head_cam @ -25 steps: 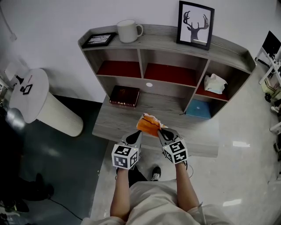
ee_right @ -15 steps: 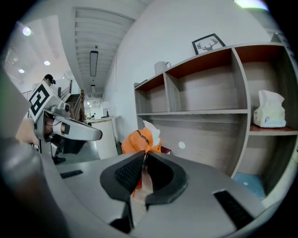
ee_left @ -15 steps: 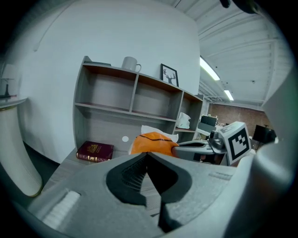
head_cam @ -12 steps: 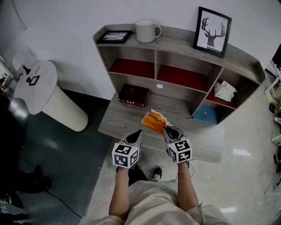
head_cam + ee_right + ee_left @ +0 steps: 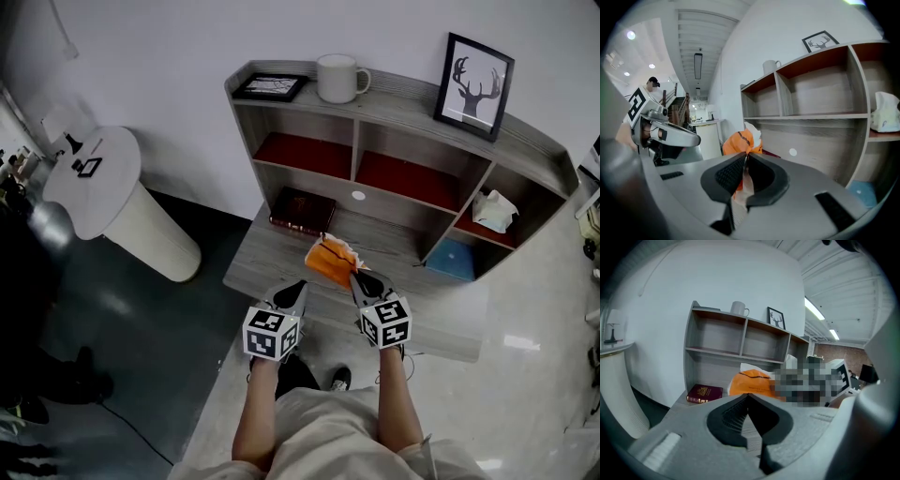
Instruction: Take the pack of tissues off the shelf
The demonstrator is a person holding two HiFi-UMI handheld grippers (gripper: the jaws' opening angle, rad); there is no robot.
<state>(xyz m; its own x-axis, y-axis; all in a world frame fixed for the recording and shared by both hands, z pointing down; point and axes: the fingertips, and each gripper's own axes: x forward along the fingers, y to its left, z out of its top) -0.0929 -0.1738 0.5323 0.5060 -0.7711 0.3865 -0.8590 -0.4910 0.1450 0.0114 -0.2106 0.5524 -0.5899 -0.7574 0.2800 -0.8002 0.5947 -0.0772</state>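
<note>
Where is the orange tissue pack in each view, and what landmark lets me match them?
Head view: orange tissue pack at centre, pinched by the right tool.
Left gripper view: the pack at centre, just beyond the jaw tips.
Right gripper view: the pack left of centre, clamped between the jaws.
Shared landmark: white mug on top of the shelf.

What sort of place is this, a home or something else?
Probably a mock living-room corner inside a lab or workshop: a grey wooden shelf unit with a white ceramic mug and black-framed deer picture, under a ribbed industrial ceiling with strip lights.
</note>
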